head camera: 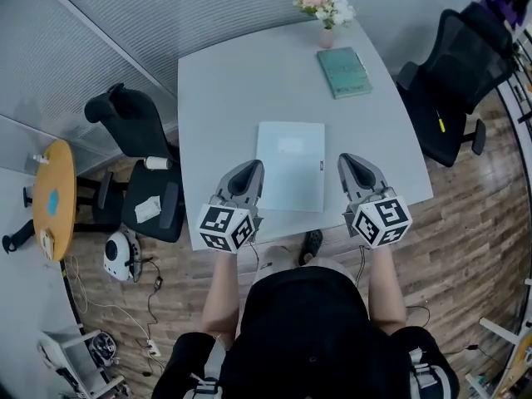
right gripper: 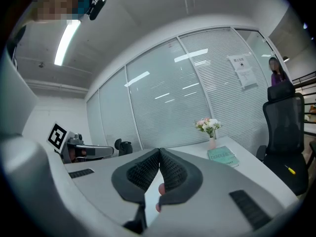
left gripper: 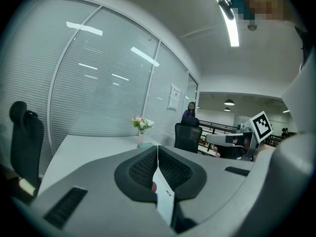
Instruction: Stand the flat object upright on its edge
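Lying flat, the pale blue rectangular folder (head camera: 290,166) sits between left gripper (head camera: 253,167) and right gripper (head camera: 347,160), both clenched empty. A teal rectangular book (head camera: 343,71) and a pink flower vase (head camera: 326,23) stand beyond.

Table's (head camera: 216,98) left half free; folder (head camera: 290,165) fills near-edge middle; book (head camera: 343,71) and vase (head camera: 327,36) block far right corner.

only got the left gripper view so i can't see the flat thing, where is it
Observer: The pale blue folder lies flat on the table, between both grippers.
Operator: is the right gripper on it
Observer: No, the right gripper is shut and empty, just clear of the folder's right edge.
Operator: and my left one
Observer: The left gripper is at the folder's left edge; whether it touches, I can't tell.
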